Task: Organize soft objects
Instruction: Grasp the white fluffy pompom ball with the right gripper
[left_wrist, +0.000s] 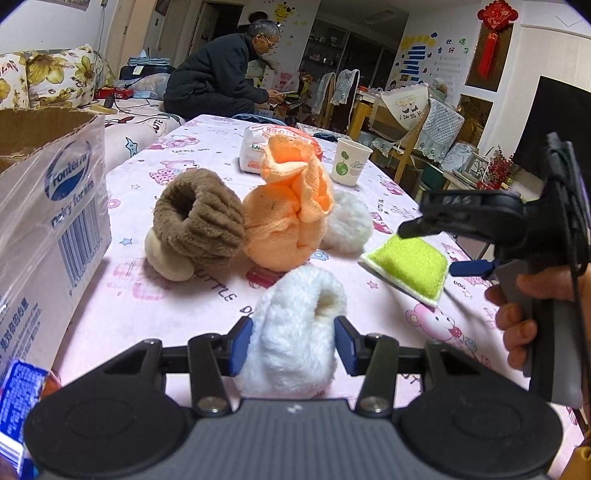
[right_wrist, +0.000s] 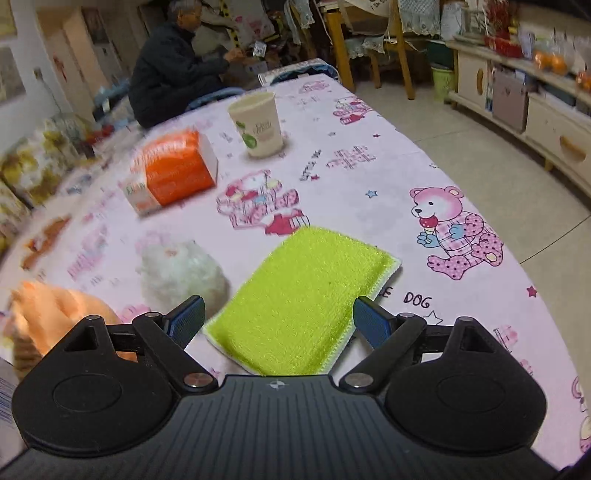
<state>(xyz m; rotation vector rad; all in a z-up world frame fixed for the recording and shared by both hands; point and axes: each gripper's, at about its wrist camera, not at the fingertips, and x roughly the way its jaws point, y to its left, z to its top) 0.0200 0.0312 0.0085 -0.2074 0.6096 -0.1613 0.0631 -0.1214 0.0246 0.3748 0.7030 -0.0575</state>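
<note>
two grippers: both busy, one soft thing each
left gripper (left_wrist: 293, 345): pads pressing the white fluffy roll (left_wrist: 295, 325), lower centre
right gripper (right_wrist: 277, 321): jaws spread, not gripping, green sponge (right_wrist: 295, 299) between them on the tablecloth (right_wrist: 369, 129)
tip: centre the sponge, squeeze gently
cardboard box (left_wrist: 55, 192): far left, likely drop spot

Indoor living room, white walls (left_wrist: 535, 44) with paper cutout decorations and a red knot ornament (left_wrist: 496, 33); pale tiled floor (right_wrist: 491, 162). Wooden chairs (left_wrist: 402, 125) with lace covers behind the table, cream sideboard (right_wrist: 535, 122) along one wall, floral sofa (left_wrist: 48, 74) on the other side. A person in a dark jacket (left_wrist: 221, 74) sits at the far end.
</note>
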